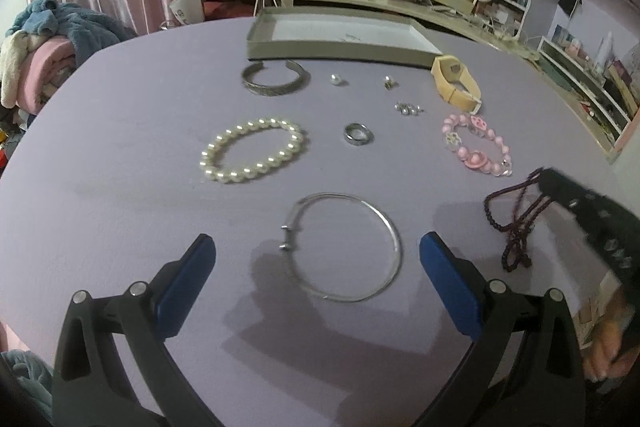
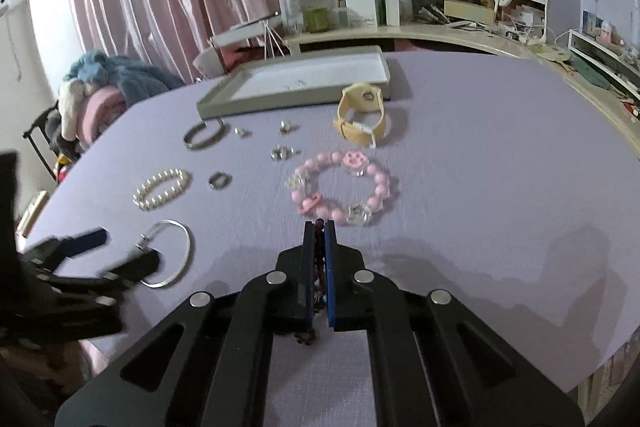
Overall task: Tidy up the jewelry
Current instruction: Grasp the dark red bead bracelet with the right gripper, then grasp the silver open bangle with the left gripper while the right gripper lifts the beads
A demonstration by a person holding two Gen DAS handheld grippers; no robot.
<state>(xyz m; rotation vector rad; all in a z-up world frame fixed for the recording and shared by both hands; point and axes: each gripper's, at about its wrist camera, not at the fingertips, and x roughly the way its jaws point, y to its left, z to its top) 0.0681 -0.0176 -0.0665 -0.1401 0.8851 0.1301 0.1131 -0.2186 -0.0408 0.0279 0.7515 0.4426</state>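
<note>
Dark beaded necklace (image 2: 319, 259): pinched between the pressed-together blue pads of the right gripper (image 2: 319, 227); strands dangle over the lilac table (image 1: 120, 147).
Left gripper (image 1: 316, 247): spread wide, holding nothing, fingers flanking the thin silver bangle (image 1: 344, 247) without touching it.
Pink bead bracelet (image 2: 344, 189): at 12 o'clock, just beyond the right fingertips.
Grey tray (image 2: 296, 83): at 12 o'clock, far table edge.

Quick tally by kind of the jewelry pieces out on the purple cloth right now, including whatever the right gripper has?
Metal bangles: 2, a thin silver bangle and an engraved cuff
Bead bracelets: 2, pearl bracelet, pink bracelet
Dark bead string: 1, pinched in the right gripper
Watch: 1
Ring: 1
Small silver bits: 3 spots, too small to identify
Total: 10
</note>
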